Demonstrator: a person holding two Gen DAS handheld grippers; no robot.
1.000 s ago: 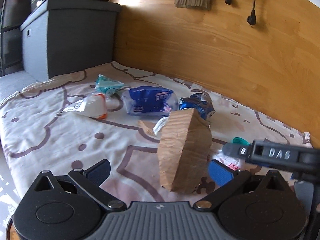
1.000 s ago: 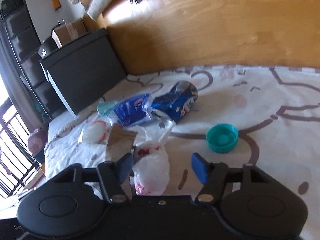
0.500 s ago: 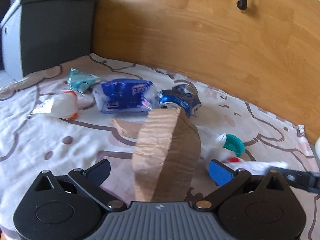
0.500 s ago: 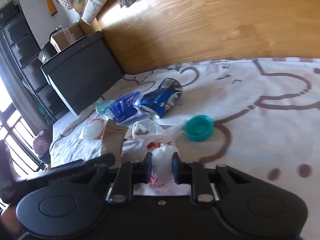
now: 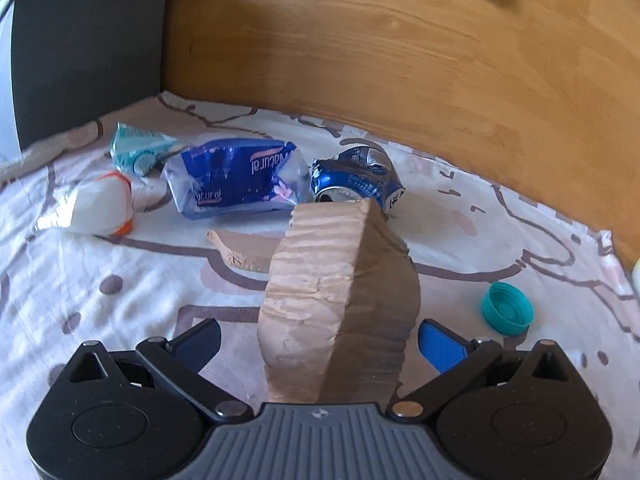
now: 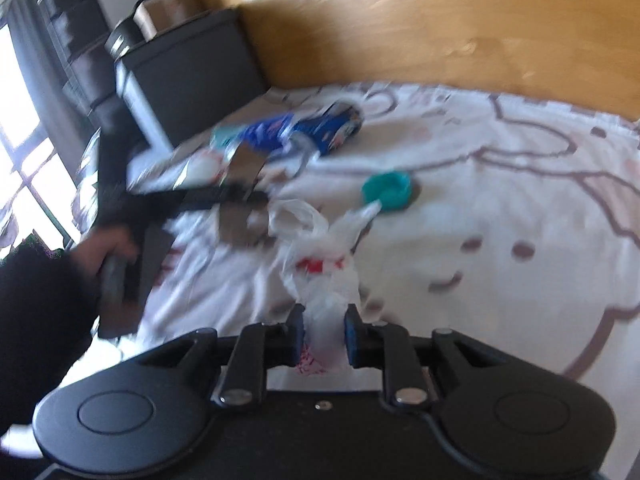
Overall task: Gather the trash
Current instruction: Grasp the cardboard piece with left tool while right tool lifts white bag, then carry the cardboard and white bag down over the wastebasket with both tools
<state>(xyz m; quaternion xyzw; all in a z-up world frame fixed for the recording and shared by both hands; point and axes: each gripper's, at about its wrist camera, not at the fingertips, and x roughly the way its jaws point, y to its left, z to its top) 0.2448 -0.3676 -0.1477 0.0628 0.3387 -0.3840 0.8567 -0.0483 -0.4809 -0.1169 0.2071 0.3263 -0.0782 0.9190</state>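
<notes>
Across the whole lower scene spreads a white bedsheet (image 5: 100, 320) with brown looping outlines and dots, and it carries all the trash. Along its far edge runs a wooden wall panel (image 5: 400, 72), and at the far left corner stands a dark grey storage box (image 5: 88, 40).

Largest of the trash is a brown paper bag (image 5: 340, 300), which stands upright between the wide-spread blue pads of the left gripper (image 5: 320, 340). Neither pad visibly touches the paper, and whether the bag rests against the gripper body cannot be told. A torn flat scrap of brown paper (image 5: 244, 248) lies on the sheet just behind it.

Toward the far edge lies a crumpled blue plastic wrapper (image 5: 236, 180) printed "Natural", with a dented blue drink can (image 5: 356, 178) on its side just to the right, almost touching it. A small teal packet (image 5: 140, 148) sits left of the wrapper, nearer the far left corner, and a white wrapper with an orange rim (image 5: 100, 208) lies in front of that.

In the blurred right wrist view, the right gripper (image 6: 324, 336) has its pads drawn close and clamped on a white plastic bag with red print (image 6: 320, 276), whose loose handles trail up over the sheet. A person's left hand (image 6: 108, 248), in a dark sleeve (image 6: 40, 320), grips the other tool's handle at the left.

Smallest is a teal bottle cap (image 5: 507, 308), open side up near the sheet's right edge.
</notes>
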